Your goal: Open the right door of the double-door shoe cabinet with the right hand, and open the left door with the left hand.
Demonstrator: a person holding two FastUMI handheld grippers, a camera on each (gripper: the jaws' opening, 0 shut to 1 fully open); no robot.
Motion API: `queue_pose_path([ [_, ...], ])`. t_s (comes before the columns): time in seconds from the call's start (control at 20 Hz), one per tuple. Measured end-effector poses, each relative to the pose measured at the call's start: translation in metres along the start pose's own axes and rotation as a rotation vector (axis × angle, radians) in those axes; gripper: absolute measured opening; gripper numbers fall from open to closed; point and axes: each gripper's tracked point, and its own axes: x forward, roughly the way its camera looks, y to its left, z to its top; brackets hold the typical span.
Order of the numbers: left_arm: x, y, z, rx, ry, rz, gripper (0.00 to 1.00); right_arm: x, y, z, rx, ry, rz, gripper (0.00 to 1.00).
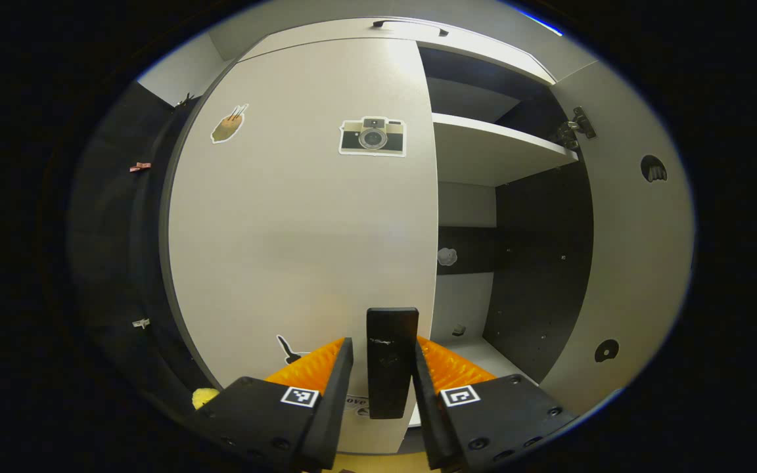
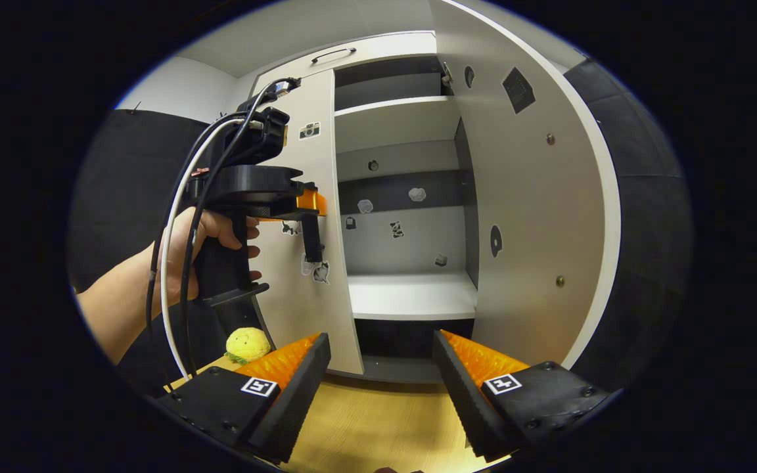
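one door left: right white door (image 2: 536, 197) swung wide, right gripper (image 2: 382, 378) spread and empty. left gripper (image 1: 382, 381) brackets the upright black bar handle (image 1: 391, 361) on the closed left white door (image 1: 299, 223), contact unclear.

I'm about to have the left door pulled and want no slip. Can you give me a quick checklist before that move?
1. Right door swung open: ok.
2. Left door closed, not yet opened: ok.
3. Left door's handle between the left gripper jaws: ok.
4. Jaws pressing firmly on the handle: cannot tell.
5. Right gripper open, holding nothing: ok.
6. Yellow plush toy outside the door's swing: cannot tell.
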Motion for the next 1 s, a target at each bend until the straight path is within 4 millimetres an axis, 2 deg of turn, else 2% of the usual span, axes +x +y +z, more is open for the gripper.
queue_pose_path([
  [0.05, 0.001, -0.002, 0.000, -0.006, 0.002, -0.003, 0.49, 0.001, -0.001, 0.000, 0.003, 0.001, 0.000, 0.98],
  [0.1, 0.001, -0.004, 0.000, -0.012, 0.000, -0.001, 0.41, 0.001, -0.003, -0.001, 0.004, 0.004, 0.000, 0.98],
  [0.2, 0.001, -0.004, 0.000, -0.007, 0.002, 0.009, 0.36, 0.001, -0.004, -0.002, 0.004, 0.007, -0.001, 0.97],
  [0.55, 0.000, -0.003, -0.005, -0.013, 0.003, 0.027, 0.26, -0.003, -0.004, -0.004, 0.001, 0.014, 0.005, 0.98],
  [0.6, 0.000, -0.003, -0.004, -0.019, 0.000, 0.024, 0.19, -0.004, -0.004, -0.004, -0.002, 0.012, 0.004, 0.98],
  [0.7, -0.002, -0.003, -0.005, -0.011, 0.003, 0.012, 0.12, -0.007, -0.002, -0.003, -0.002, 0.011, 0.007, 0.98],
  [0.85, -0.006, -0.002, -0.005, -0.022, 0.002, 0.002, 0.11, -0.009, 0.000, 0.000, -0.006, 0.004, 0.008, 0.98],
  [1.0, -0.023, -0.002, -0.006, -0.036, 0.006, -0.019, 0.11, -0.012, 0.001, 0.003, -0.015, 0.000, -0.004, 0.98],
])
